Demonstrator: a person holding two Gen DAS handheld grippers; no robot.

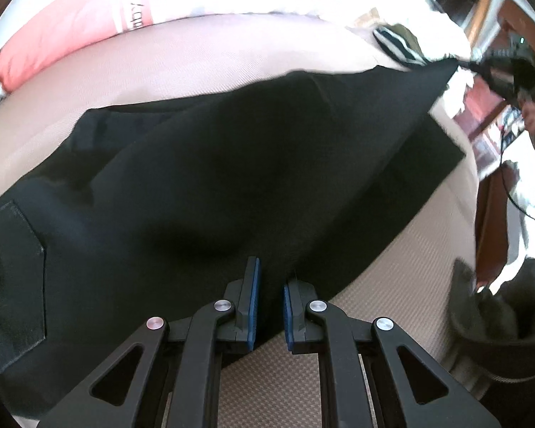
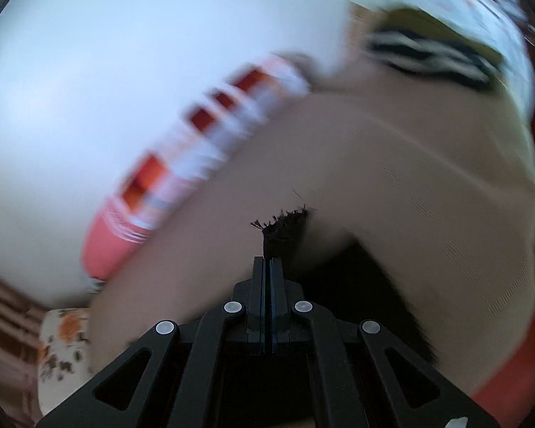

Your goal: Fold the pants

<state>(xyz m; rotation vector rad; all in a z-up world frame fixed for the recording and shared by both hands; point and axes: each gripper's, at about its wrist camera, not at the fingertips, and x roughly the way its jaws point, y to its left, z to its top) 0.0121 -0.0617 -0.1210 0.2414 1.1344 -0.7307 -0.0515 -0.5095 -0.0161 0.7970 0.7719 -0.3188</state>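
Right now, frayed black pants (image 2: 285,230) hem between closed right tool (image 2: 271,271) pads.

The left wrist view looks from low and close across the bed (image 1: 392,303), along the pants (image 1: 232,164) toward the pillows at its far edge. The right wrist view, blurred, faces the same edge from higher up. Both share the striped cloth (image 1: 399,44) at the far right corner.

We've got black pants (image 1: 203,178) spread across the beige bed, back pocket showing at the left. One leg is lifted, its frayed hem (image 2: 285,228) sticking up in the right wrist view.
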